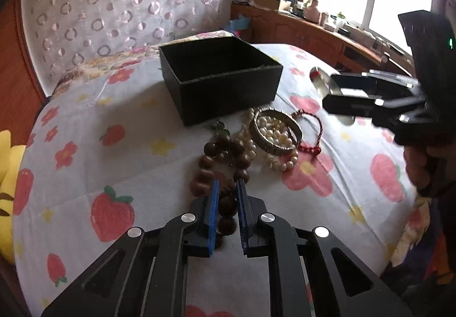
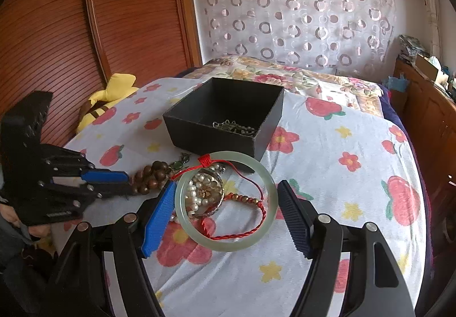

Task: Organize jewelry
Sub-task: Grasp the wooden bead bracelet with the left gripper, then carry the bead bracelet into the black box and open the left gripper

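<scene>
A pile of jewelry lies on the flowered bedspread in front of an open black box (image 1: 219, 80) (image 2: 228, 117). My left gripper (image 1: 228, 188) is shut on the brown wooden bead bracelet (image 1: 225, 163) (image 2: 152, 174). My right gripper (image 2: 228, 194) is open around a pale green jade bangle (image 2: 268, 183), its left finger (image 2: 159, 217) touching the rim; in the left wrist view (image 1: 339, 94) the bangle (image 1: 320, 80) appears lifted off the bed. A pearl necklace (image 1: 273, 140), an engraved metal bangle (image 1: 270, 128) and a red cord bracelet (image 1: 313, 134) (image 2: 242, 231) lie beneath. A chain (image 2: 233, 126) rests in the box.
A yellow plush toy (image 2: 108, 97) lies at the bed's left edge by a wooden wardrobe (image 2: 85, 32). A wooden cabinet with clutter (image 1: 299, 23) runs along the window side. A circle-patterned curtain (image 2: 299, 12) hangs behind the bed.
</scene>
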`<state>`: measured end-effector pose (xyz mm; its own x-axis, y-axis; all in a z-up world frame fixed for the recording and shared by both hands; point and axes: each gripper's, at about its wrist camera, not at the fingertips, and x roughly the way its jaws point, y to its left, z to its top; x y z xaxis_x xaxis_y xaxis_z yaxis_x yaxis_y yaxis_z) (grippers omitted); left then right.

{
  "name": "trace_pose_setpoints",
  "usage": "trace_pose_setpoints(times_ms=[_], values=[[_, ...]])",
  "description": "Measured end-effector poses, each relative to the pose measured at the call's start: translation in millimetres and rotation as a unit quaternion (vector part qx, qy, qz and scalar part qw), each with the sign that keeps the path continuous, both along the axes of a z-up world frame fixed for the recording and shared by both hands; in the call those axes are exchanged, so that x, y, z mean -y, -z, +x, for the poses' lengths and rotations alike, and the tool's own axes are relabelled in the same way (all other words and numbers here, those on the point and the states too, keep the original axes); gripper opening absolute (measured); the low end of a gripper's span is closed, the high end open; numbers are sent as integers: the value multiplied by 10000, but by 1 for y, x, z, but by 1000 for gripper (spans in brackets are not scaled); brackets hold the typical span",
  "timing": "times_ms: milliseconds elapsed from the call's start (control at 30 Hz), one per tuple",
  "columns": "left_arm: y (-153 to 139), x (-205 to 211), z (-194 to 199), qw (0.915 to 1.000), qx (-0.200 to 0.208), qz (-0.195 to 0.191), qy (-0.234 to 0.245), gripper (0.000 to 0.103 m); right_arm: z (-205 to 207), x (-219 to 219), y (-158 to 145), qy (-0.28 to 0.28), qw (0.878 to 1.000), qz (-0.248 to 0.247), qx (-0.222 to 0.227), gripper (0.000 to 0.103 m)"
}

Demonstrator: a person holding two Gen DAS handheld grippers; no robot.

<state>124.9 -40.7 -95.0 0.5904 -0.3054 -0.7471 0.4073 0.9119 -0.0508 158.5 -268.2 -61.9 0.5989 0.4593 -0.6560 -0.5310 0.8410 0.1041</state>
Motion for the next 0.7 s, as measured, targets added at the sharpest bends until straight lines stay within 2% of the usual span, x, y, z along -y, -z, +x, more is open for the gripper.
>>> trace_pose_setpoints(times_ms=[233,400,700], values=[[-1,-11,3,9999,-42,-101,-59,11,-1,-5,-3,-30,10000,10,36,74],[-9,-15,-1,9997,77,-215,-67,11,-2,-9,-5,-58,10000,8,56,74],[-42,-20,-5,9977,418,-522,-106,10,-3,-9,-12,-69,9999,55,132,74]])
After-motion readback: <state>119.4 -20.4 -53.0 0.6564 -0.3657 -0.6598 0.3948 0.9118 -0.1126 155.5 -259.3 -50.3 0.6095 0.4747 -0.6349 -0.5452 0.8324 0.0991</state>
